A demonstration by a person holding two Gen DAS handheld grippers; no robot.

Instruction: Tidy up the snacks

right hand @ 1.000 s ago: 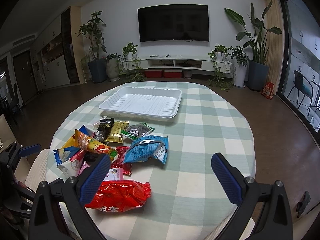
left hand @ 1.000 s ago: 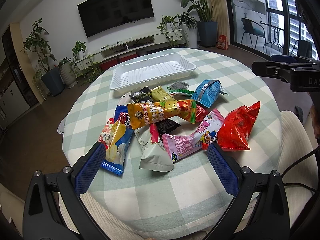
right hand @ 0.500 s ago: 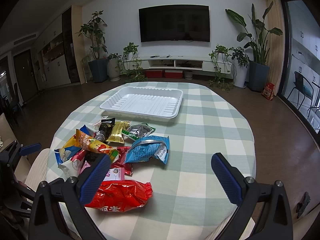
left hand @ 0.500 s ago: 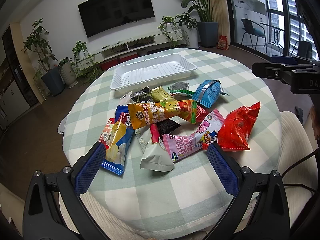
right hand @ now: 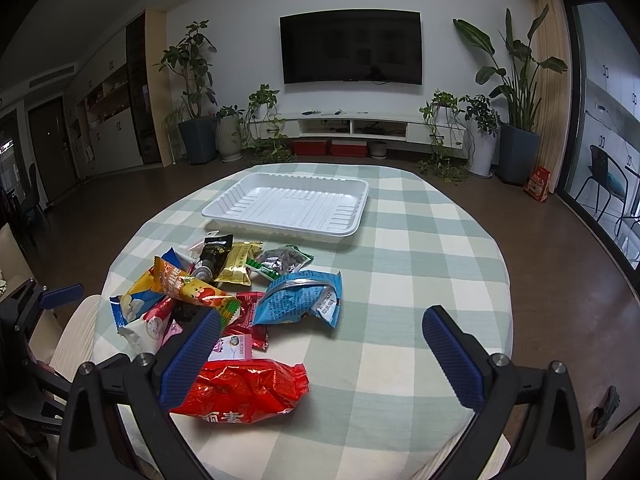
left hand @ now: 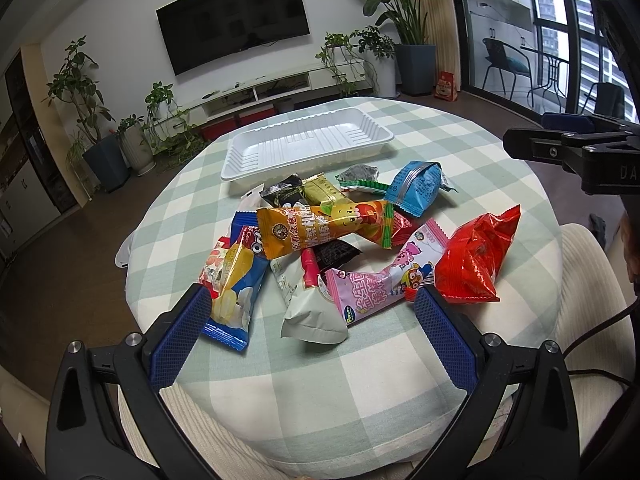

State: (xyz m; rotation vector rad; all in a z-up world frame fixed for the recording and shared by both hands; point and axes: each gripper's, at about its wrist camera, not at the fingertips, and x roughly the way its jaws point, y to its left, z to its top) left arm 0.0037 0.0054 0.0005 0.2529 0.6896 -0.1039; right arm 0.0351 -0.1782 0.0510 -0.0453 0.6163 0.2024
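Observation:
A pile of snack packets lies on a round table with a green checked cloth [left hand: 360, 380]. It includes an orange packet [left hand: 320, 226], a red bag [left hand: 476, 260], a pink packet [left hand: 384, 280], a light blue bag [left hand: 416, 190] and a blue chip bag [left hand: 236, 292]. An empty white tray [left hand: 304, 144] sits behind the pile; it also shows in the right wrist view [right hand: 292, 208]. My left gripper [left hand: 312, 336] is open and empty, near the table's front edge. My right gripper [right hand: 320, 344] is open and empty, with the red bag [right hand: 244, 392] by its left finger.
The right half of the table [right hand: 420, 280] holds no packets. Cream chair backs [left hand: 588, 300] stand close to the table's edge. A TV [right hand: 350, 48], a low cabinet and potted plants line the far wall.
Both grippers have edged slightly towards the table. Nothing on the table has moved.

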